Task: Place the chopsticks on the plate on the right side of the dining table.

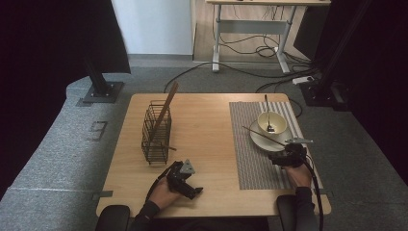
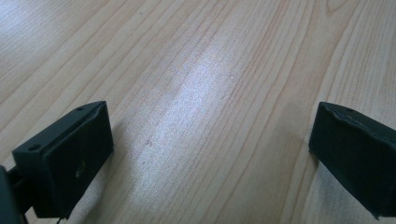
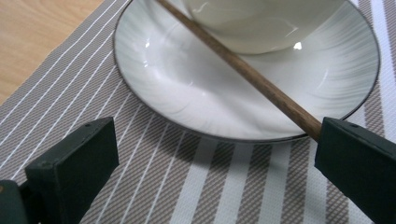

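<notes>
One black wire basket [image 1: 156, 137], three brown wooden chopsticks [image 1: 263, 136], one white bowl [image 1: 272, 123], one white plate [image 1: 262, 140], one striped placemat [image 1: 255, 163], one dark spoon [image 1: 267, 113]

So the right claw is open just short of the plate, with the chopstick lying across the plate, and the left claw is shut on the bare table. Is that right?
Not quite. In the left gripper view the left claw stands wide open over the bare wooden table, holding nothing. The rest holds: the right claw is open just short of the plate, with the chopstick lying across it.

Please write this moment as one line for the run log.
left gripper: open, over bare table | right gripper: open, at plate edge, one jaw by chopstick end | chopstick across plate, beside bowl
</notes>
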